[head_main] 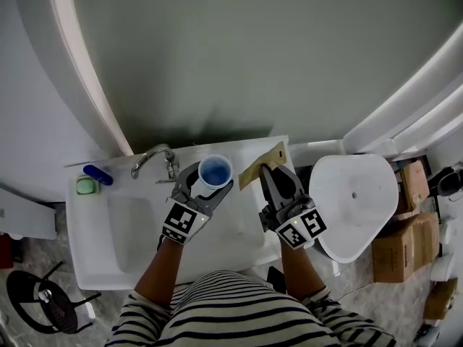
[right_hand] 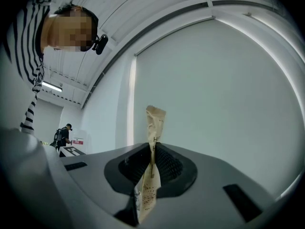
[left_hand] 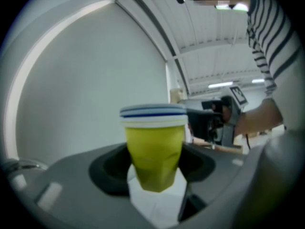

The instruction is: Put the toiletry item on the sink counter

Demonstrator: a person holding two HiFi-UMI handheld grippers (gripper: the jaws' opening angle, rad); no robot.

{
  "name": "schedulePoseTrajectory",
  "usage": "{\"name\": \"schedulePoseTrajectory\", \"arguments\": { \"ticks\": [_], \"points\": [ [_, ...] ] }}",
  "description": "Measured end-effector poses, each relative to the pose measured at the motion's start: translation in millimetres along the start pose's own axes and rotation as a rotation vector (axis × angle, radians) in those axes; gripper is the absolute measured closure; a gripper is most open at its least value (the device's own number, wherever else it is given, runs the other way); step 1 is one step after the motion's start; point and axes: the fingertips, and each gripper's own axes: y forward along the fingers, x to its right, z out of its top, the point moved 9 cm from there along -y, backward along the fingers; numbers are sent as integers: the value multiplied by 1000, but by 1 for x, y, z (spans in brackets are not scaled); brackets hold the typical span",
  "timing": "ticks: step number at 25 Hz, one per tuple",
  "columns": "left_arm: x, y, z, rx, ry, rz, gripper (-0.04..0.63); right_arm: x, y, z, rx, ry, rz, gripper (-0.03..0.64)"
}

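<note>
Mid-carry: left gripper (head_main: 210,181) jaws clamp a yellow, white-rimmed plastic cup (left_hand: 155,151); right gripper (head_main: 273,173) jaws pinch a flat tan paper sachet (right_hand: 148,185). Next, probably, set them on the white sink bench (head_main: 239,226).

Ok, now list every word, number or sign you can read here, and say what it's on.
"H": on the creased paper packet, apparently printed twice; the rest of its print is too small to read.
Cup: blue rim stripes only, no text visible.
Cubes with square markers: black-and-white patterns, no words.
Red-and-white sign in the far background: too blurred to read.
</note>
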Motion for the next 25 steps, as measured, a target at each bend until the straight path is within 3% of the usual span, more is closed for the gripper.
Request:
{"name": "schedulePoseTrajectory", "arguments": {
  "ticks": [11, 25],
  "points": [
    [-16, 49, -48, -104, -9, 30, 310, 52, 20, -8, -7, 27, -7, 583],
    [-40, 93, -125, -212, -37, 60, 311, 82, 50, -37, -69, 60, -31, 583]
  ]
}}
